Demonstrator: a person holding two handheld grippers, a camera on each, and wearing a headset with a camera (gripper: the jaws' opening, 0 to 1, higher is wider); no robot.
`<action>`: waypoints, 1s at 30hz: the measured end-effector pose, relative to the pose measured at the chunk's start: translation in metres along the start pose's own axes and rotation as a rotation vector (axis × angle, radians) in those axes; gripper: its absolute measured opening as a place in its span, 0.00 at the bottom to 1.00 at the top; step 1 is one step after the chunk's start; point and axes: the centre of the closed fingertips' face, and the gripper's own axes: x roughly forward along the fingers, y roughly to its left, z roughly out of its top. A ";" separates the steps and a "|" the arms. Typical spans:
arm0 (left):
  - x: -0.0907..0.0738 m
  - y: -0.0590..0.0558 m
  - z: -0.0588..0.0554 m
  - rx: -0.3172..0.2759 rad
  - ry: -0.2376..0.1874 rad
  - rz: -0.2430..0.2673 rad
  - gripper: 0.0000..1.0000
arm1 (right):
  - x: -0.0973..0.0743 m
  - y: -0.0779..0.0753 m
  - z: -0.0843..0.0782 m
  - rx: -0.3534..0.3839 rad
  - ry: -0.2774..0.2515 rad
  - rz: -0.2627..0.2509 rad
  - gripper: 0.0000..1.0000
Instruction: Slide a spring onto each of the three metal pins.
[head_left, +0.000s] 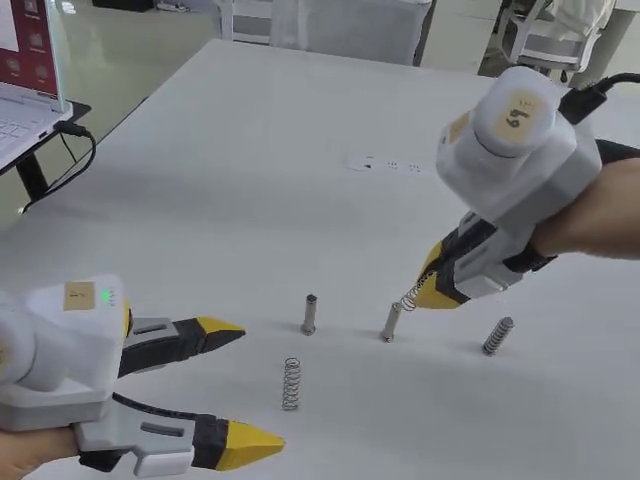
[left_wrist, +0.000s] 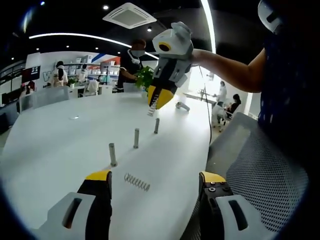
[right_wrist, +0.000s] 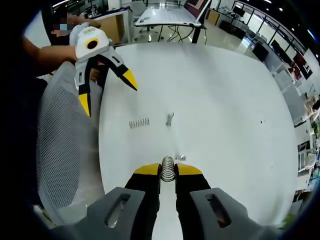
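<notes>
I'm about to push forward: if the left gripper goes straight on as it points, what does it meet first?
Probably the loose spring lying on the table just ahead of the open left gripper, in line with the gap between its jaws. Its height above the table is unclear.

The held spring partly hides a pin.

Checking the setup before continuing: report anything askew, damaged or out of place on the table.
The end spring right of the pins leans, while the left pin and middle pin stand upright; whether it sits on a pin is unclear. A loose spring lies flat on the table. Nothing looks damaged.
</notes>
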 end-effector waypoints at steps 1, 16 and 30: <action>-0.001 0.000 0.000 -0.001 -0.002 0.002 0.67 | 0.001 -0.002 -0.001 0.000 0.008 -0.001 0.08; -0.004 0.003 -0.003 -0.006 -0.004 0.016 0.67 | 0.025 -0.020 -0.011 -0.010 0.106 0.028 0.08; -0.004 0.004 -0.004 -0.012 -0.004 0.017 0.65 | 0.041 -0.027 -0.014 -0.014 0.142 0.066 0.08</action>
